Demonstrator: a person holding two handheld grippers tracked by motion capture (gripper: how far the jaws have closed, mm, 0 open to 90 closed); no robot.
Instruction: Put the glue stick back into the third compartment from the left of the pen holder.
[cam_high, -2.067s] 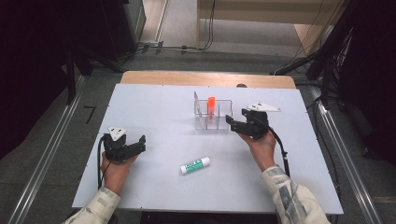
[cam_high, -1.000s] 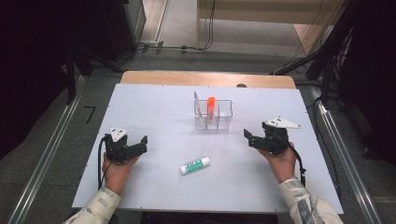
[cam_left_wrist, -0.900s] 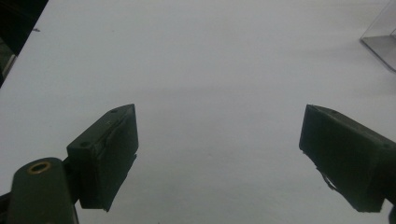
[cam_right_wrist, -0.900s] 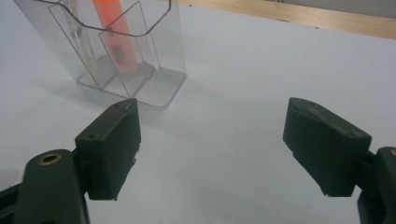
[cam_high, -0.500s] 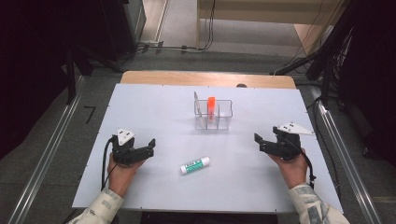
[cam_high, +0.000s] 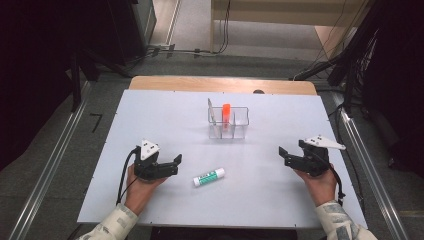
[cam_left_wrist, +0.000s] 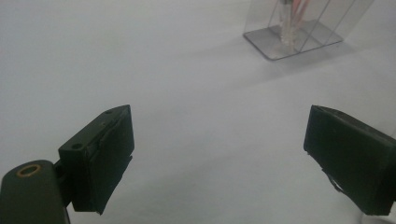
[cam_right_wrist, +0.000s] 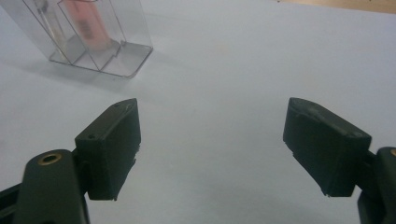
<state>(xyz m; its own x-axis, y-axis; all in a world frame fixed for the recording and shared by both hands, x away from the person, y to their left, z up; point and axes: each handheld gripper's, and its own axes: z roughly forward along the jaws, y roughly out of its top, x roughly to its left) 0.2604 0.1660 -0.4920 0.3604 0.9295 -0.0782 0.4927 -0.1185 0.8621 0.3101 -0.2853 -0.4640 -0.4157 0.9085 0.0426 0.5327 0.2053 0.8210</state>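
Glue stick (cam_high: 209, 176), white with a green label, lies on its side on the white table (cam_high: 150, 110) a little below the middle of the high view, tilted so its right end sits slightly higher in the frame. The left gripper (cam_high: 176, 164) is just to its left, jaws spread and empty, pointing toward the stick without touching it. The right gripper (cam_high: 283, 155) sits at the right of the frame, well apart from the stick, jaws likewise spread with nothing between them. Above the middle stands a clear organizer (cam_high: 228, 123) with an orange item (cam_high: 226, 113) upright in one compartment and a pale thin one (cam_high: 212, 116) at its left side.

In the left gripper view, the two black jaws rise wide apart from the bottom corners over bare table, and the organizer (cam_left_wrist: 299, 28) shows at the upper right. The stick does not lie between the jaws here, so the gripper probably needs to swing toward it before closing.

In the right gripper view, the jaws also stand wide apart over bare table, with the organizer (cam_right_wrist: 88, 37) and its orange item (cam_right_wrist: 86, 23) at the upper left.

Judging from this layout, the step in hand is picking up the stick with the left gripper. To do it well, the jaws should straddle the stick across its narrow width, near its middle, so it neither rolls away nor tips when lifted.
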